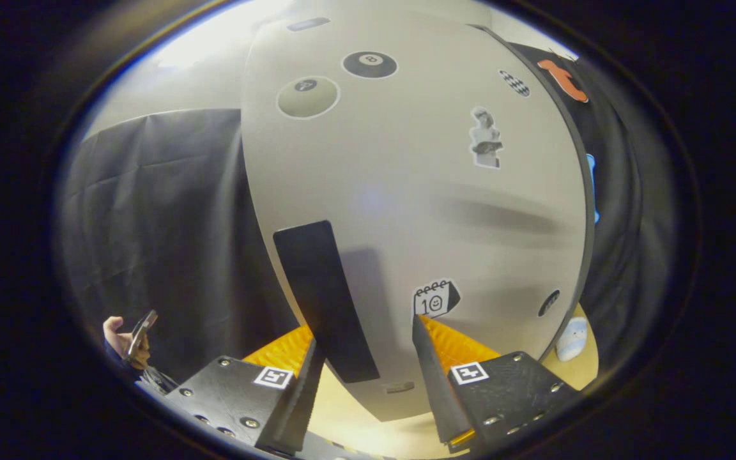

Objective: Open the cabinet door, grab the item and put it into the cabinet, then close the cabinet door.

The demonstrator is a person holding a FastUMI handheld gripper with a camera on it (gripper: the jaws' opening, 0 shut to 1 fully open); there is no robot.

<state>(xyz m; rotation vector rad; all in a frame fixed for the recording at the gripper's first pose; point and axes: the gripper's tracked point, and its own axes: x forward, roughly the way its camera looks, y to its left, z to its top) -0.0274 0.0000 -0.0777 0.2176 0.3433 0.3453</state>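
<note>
Reading from left to right, we first see a person's hand (126, 342) holding a small dark device (142, 327) against the black cloth wall (157, 223), well to the left of the jaws. Next we see the gripper (368, 358) with its jaws standing apart, nothing pressed between them. The cabinet door (406, 191), a pale grey panel, rises just ahead of the jaws and looks shut; we see no gap along its edge. Its long dark handle (323, 300) runs down the door's left part, and the handle's lower end lies just beside the left jaw's inner side, between the two jaws; we cannot tell whether they touch. We note stickers on the door: two billiard balls (370, 64) near the top, a small statue (485, 137) further right, and a calendar sticker (435, 298) just above the right jaw's tip. Below the door, between the jaws, the pale worktop (355, 421) shows. Rightmost, past the door's dark edge and beyond the right jaw, we see the item (572, 338), a small pale soft thing resting on the worktop, well apart from the jaws.
</note>
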